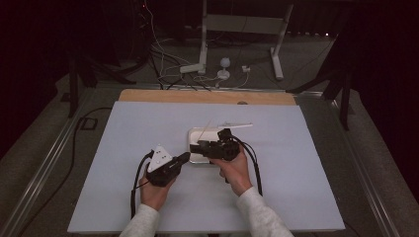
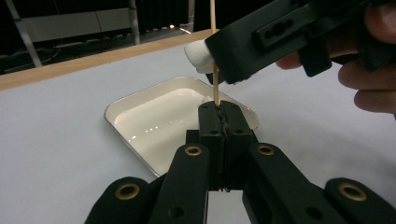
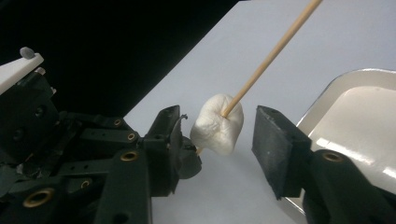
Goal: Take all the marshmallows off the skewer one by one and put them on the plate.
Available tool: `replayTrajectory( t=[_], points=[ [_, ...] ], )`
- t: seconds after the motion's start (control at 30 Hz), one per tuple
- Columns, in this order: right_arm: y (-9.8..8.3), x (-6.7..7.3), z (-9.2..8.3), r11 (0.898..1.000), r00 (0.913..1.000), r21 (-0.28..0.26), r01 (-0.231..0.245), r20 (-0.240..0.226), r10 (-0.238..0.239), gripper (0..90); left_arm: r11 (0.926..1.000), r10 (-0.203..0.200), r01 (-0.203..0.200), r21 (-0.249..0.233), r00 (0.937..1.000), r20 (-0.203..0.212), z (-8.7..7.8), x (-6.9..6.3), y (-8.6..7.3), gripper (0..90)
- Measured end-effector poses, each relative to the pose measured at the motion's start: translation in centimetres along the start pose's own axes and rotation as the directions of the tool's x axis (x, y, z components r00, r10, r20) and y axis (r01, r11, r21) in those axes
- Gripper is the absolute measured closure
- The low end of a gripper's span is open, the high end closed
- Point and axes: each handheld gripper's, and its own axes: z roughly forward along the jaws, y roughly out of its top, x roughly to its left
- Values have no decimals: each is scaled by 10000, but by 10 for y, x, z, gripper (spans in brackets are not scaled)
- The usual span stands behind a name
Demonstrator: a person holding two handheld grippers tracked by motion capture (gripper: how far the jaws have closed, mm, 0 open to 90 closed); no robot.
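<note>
Left gripper point(image 1: 184, 157) low over the worktop point(image 1: 123, 148), just left of a white tray point(image 2: 140, 122). Fingers point(image 2: 211, 135) fully closed, clamping the bottom end of a thin wooden skewer point(image 2: 215, 84), stick standing upright out of the pinch.

Marshmallow point(image 3: 219, 123) threaded on the skewer a short way above that clamp, hanging over the near edge of the tray, off the worktop. Looks soft, light, squashy and probably sticky; likely to dent or tear under a hard squeeze. Best taken across its round sides with light pressure, then slid along the stick. Skewer likely stiff but thin, snaps if bent sideways, so any push should run along the stick, not across it.

Right gripper point(image 3: 224, 140) coming in from the right, over the tray. Fingers point(image 3: 275, 144) part open, one each side of the marshmallow: small gap visible on both sides, no pad pressing yet. Nothing held. Tray shallow, glossy; a small white lump showing just behind the left fingers, too hidden to identify.
</note>
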Motion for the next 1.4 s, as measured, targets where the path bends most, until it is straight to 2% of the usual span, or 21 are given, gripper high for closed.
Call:
replayTrajectory(
  t=[0.1, 0.3, 0.43, 0.63, 1.1, 1.2, 1.4],
  points=[
    [-1, -1, 3, 9999, 9999, 101, -122, -121, 123, 545, 10000, 22, -22, -30, 10000, 26, 0, -1, 0, 900],
    [-1, -2, 5, 9994, 9995, 153, -307, -118, 309, 692, 10000, 50, -50, -2, 10000, 69, 1, -1, 0, 900],
    [-1, -1, 3, 9995, 9995, 96, -305, -96, 306, 733, 9998, 216, -216, 30, 9998, 56, 1, -2, 0, 900],
    [4, -4, -11, 9961, 9984, -690, -556, 21, 559, 753, 9983, 552, -555, 186, 9984, 131, 0, -3, -2, 900],
    [28, -13, -47, 9928, 9968, -1191, -78, 782, 172, 758, 9940, 1006, -1011, 419, 9948, 137, 3, -5, -4, 900],
    [33, -15, -55, 9911, 9961, -1330, -62, 862, 178, 759, 9944, 1004, -1008, 328, 9948, 140, 1, -5, -3, 900],
    [38, -14, -60, 9905, 9941, -1370, 156, 1083, -7, 759, 9922, 1191, -1194, 371, 9928, 108, 0, -5, -3, 900]
  ],
)
